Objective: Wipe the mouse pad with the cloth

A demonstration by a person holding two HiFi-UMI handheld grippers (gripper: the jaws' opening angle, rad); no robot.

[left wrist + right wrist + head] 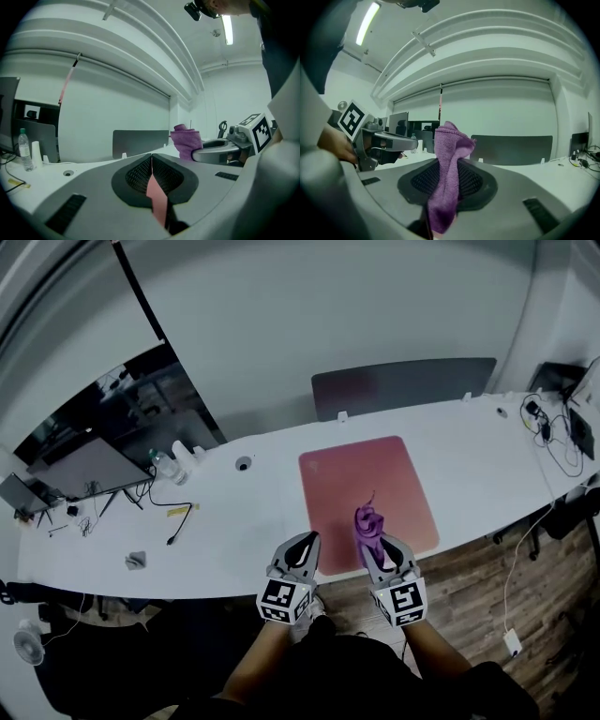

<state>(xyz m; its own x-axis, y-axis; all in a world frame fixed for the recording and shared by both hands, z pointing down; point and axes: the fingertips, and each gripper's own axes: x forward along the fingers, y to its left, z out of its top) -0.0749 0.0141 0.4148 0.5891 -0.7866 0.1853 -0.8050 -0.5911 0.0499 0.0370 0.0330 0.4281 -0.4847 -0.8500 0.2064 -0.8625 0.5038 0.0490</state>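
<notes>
My L gripper (pixel 304 540) & R gripper (pixel 373 542) grey, black ribbed pads (pixel 140 176), b/w marker cubes (pixel 284 599), dark clothes (pixel 366 681).

We are seeing a purple cloth (pixel 449 154) of soft, nubbly pile, pinched in the right gripper (pixel 447 183). That gripper's shell is showing as smooth, matt grey plastic, with black grid-textured pads (pixel 476 180). The left gripper (pixel 151 174) is showing the same finish. The pink mouse pad (pixel 367 488) is looking matt and smooth. The white desk (pixel 225 540) is giving off a faint sheen, and the floor (pixel 487 587) is showing wood planks.
</notes>
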